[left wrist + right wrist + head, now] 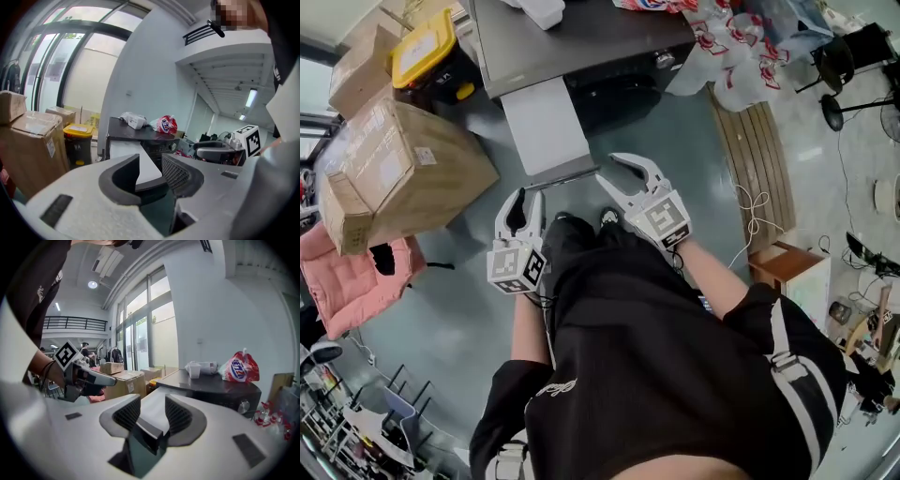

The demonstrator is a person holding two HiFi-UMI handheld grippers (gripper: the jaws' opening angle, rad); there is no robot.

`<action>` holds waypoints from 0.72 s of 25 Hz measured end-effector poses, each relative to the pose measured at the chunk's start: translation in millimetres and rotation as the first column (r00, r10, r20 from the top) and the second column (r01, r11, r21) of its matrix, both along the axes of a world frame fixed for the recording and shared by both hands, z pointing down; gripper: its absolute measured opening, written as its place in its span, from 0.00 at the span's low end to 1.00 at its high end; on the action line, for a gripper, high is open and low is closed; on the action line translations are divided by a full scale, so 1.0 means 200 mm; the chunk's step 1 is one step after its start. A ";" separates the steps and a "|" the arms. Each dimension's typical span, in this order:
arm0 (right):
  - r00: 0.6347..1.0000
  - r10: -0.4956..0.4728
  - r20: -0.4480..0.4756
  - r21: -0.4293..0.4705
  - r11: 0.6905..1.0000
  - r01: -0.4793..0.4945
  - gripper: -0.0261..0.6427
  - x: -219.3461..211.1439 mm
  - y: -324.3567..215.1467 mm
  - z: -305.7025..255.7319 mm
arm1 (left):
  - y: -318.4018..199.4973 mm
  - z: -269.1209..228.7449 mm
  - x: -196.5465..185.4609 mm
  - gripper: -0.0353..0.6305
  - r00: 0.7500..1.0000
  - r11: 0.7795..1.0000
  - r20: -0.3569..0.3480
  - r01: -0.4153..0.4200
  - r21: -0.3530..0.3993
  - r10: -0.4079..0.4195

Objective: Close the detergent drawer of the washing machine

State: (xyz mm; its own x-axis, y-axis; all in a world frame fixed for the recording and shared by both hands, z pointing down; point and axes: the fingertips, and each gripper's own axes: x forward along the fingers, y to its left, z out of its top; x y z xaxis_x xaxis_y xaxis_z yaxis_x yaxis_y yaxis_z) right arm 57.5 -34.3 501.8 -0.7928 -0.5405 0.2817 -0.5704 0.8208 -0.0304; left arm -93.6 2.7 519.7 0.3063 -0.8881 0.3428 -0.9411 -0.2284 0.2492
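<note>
The left tongs (pixel 531 197) hang released, jaws apart with nothing clamped. They sit near the left end of the dark front edge of the detergent drawer (pixel 546 122). The drawer stands pulled out of the washing machine (pixel 572 37), with its white top reaching over the floor towards the person. The right tongs (pixel 607 167) are also released, their tips just beside the drawer's right front corner. In the right gripper view that corner shows in the gap between the jaws, and the pads do not press on it.

At far left a large cardboard box (pixel 403 173) sits taped shut. Behind it a black bin (pixel 441 75) has its yellow lid down. On the machine's dark top lie a white package (pixel 201 367) and a red-and-white bag (pixel 243 366). Whether the drawer holds anything cannot be made out.
</note>
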 end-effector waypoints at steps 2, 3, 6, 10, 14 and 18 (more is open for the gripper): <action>0.999 -0.029 -0.022 -0.021 0.999 0.028 0.29 0.00 0.00 0.08 | -0.01 0.05 -0.02 0.29 1.000 1.000 0.005 0.023 -0.021 -0.023; 0.999 -0.043 -0.031 -0.029 0.999 0.042 0.29 0.00 0.00 0.11 | 0.00 0.08 -0.02 0.29 0.999 0.999 0.027 0.021 -0.033 -0.020; 0.997 -0.067 -0.029 -0.068 0.996 0.065 0.29 -0.02 -0.01 0.22 | 0.00 0.16 -0.05 0.29 0.996 0.999 0.088 -0.002 -0.048 0.006; 0.995 -0.080 -0.055 -0.129 0.989 0.072 0.29 -0.02 -0.01 0.39 | 0.04 0.32 -0.09 0.31 0.995 0.995 0.095 0.007 -0.100 0.003; 0.992 -0.091 -0.089 -0.179 0.981 0.074 0.30 -0.02 0.00 0.52 | 0.04 0.48 -0.11 0.36 0.997 0.985 0.080 0.003 -0.174 0.012; 0.993 -0.077 -0.095 -0.219 0.974 0.054 0.29 -0.02 0.01 0.59 | 0.03 0.54 -0.13 0.39 0.998 0.982 0.067 -0.003 -0.190 0.016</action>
